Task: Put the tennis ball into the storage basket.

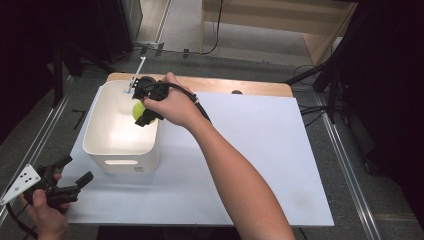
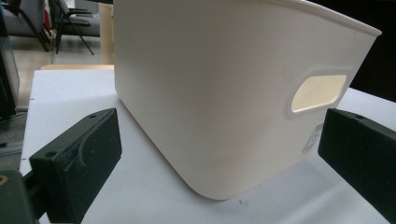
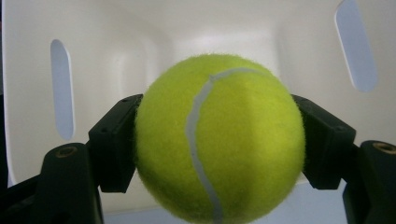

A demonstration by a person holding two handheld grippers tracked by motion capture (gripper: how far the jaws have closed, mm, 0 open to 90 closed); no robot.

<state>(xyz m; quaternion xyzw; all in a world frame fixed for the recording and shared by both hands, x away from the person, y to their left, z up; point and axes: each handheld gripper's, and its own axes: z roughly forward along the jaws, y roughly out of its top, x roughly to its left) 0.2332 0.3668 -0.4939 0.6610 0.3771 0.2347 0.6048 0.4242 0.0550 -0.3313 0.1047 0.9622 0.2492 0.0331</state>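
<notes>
A yellow-green tennis ball (image 3: pixel 219 140) is clamped between the pads of the right tool (image 1: pixel 145 114), one pad pressed on each side of it. Ball and tool are held over the open top of the white bin (image 1: pixel 117 145), whose inside walls are seen just beyond the ball. The left tool (image 1: pixel 60 187) is held released, nothing between its pads, beside the bin's near handle-slot wall on the bench (image 1: pixel 260 165).

Black two-jaw grippers (image 1: pixel 80 182) with screw-holed blocky pads; black cable; dotted grey three-cornered plate (image 1: pixel 21 182); bare forearms
</notes>
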